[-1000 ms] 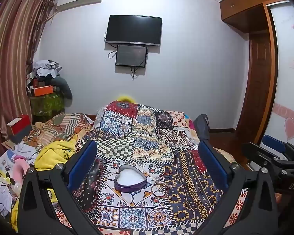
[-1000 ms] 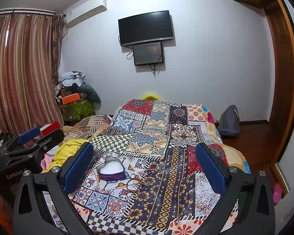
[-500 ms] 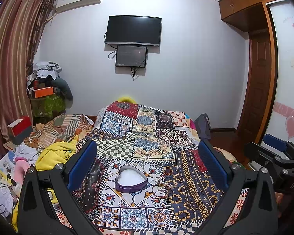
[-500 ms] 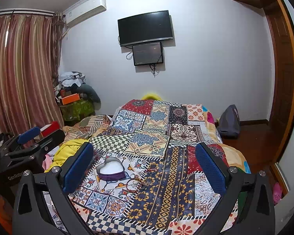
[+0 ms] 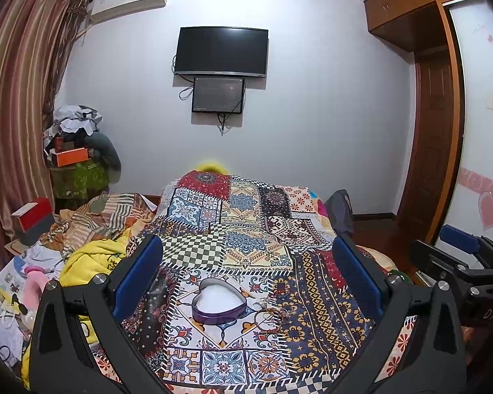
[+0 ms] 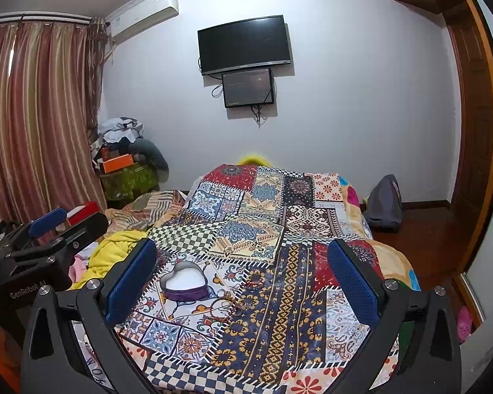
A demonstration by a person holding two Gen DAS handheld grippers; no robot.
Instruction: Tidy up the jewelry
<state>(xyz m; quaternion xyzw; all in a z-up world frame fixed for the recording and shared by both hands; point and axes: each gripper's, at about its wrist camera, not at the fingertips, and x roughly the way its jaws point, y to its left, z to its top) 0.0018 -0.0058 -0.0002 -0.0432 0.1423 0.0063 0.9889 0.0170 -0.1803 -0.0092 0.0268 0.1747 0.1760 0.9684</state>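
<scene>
Holding both grippers above the patchwork bedspread [image 5: 246,256], we note the left gripper [image 5: 246,279] spread wide and empty, with the heart-shaped box [image 5: 219,300] lying open on the cloth below and between its blue pads [image 5: 138,275]. We see the jewelry [image 5: 269,315], a tangle of thin bangles and chain, just right of the box, touching neither gripper. Our right gripper [image 6: 243,279] is likewise spread and empty; box [image 6: 184,280] sits near its left pad, jewelry [image 6: 226,305] ahead and below
</scene>
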